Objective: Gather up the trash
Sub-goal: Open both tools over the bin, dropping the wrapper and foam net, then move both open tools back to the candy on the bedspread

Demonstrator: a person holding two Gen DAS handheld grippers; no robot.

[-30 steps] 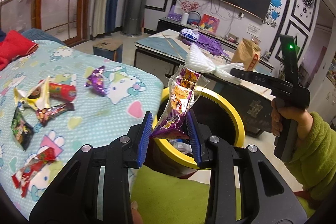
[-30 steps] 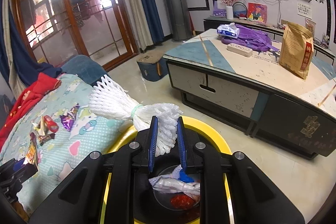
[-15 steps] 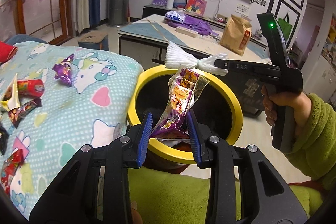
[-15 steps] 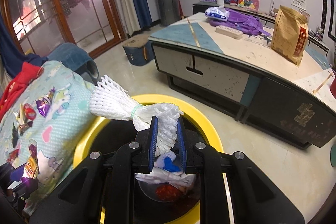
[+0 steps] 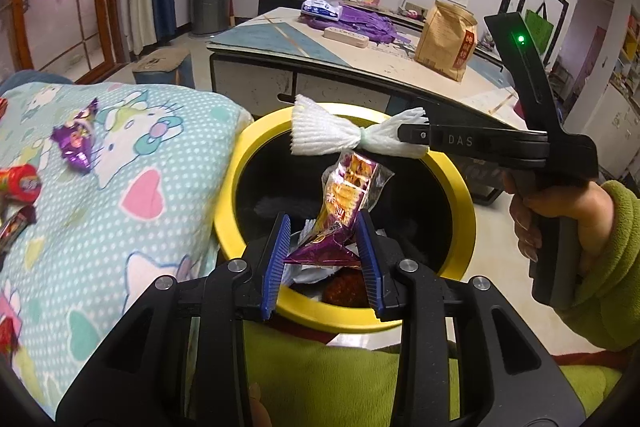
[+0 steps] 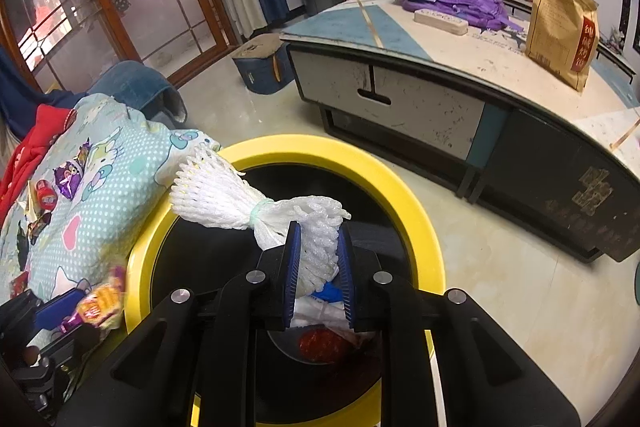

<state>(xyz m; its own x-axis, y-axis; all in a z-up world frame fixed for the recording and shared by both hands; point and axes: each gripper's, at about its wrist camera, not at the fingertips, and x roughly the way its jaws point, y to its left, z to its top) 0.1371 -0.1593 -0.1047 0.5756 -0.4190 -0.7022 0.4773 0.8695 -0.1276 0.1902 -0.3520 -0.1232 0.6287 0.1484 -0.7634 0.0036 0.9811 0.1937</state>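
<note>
Wrappers show best from the left wrist: the left tool [image 5: 323, 254] is clamped on a purple-and-orange snack wrapper [image 5: 343, 205], which stands up over the open mouth of the yellow-rimmed bin [image 5: 456, 183]. That view also catches the hand [image 5: 556, 215] in a green sleeve gripping the right tool's handle, which the right wrist view cannot see. On the patterned bed cover [image 5: 152, 163] near its edge beside the bin lie a purple wrapper [image 5: 76, 143] and a red packet [image 5: 18, 183], with more scraps at the picture's left margin. The right wrist view looks straighter down: the right tool [image 6: 318, 267] is clamped on one end of a white foam net [image 6: 240, 199], whose flared end reaches over the bin's rim toward the bed. Deep in the bin's black inside it shows white crumpled plastic [image 6: 320, 313] with a blue bit, and something red [image 6: 324, 345] at the bottom. Behind, the low surface [image 6: 460, 63] carries a brown paper bag [image 6: 562, 27], a purple cloth and a tissue pack.
</note>
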